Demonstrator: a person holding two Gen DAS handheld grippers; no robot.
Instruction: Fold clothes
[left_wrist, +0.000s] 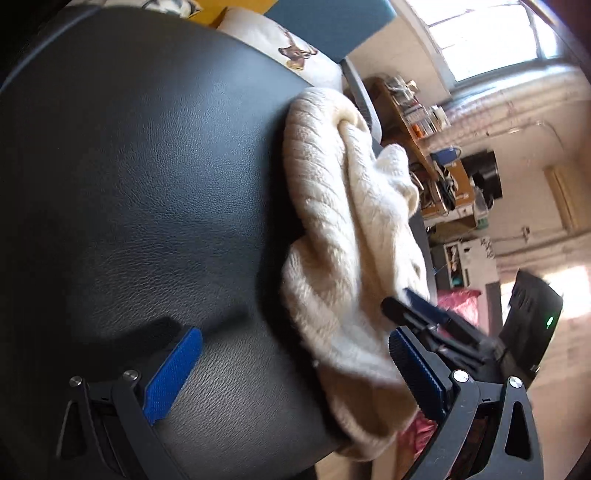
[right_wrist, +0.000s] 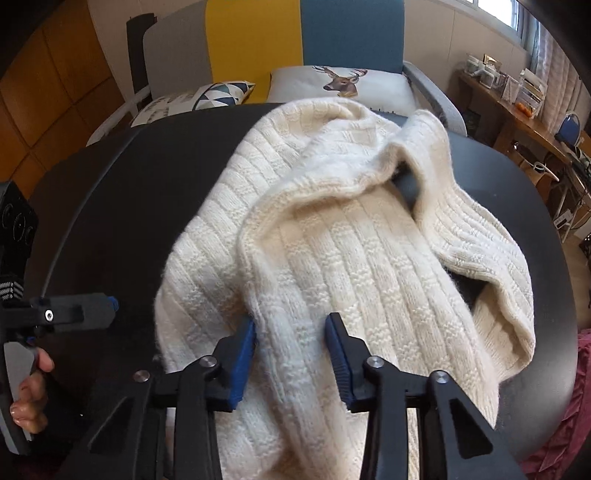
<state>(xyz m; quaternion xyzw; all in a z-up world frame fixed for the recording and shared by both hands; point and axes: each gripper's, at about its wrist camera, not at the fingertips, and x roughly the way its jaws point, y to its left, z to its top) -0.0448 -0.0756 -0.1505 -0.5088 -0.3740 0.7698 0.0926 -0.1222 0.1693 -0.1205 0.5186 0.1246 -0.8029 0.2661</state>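
Right gripper (right_wrist: 291, 354) pads pinch a raised fold of the cream knit sweater (right_wrist: 354, 236) on the black table (right_wrist: 110, 206); left gripper (left_wrist: 291, 369) wide open, empty.

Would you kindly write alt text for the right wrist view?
The right tool straddles a bunched strip of a cream knit sweater crumpled on a black table. The left tool shows at the left edge; a sofa with cushions sits behind.

Cream ribbed knit sweater (right_wrist: 332, 236), crumpled, draped over black round table (right_wrist: 122, 206) edge
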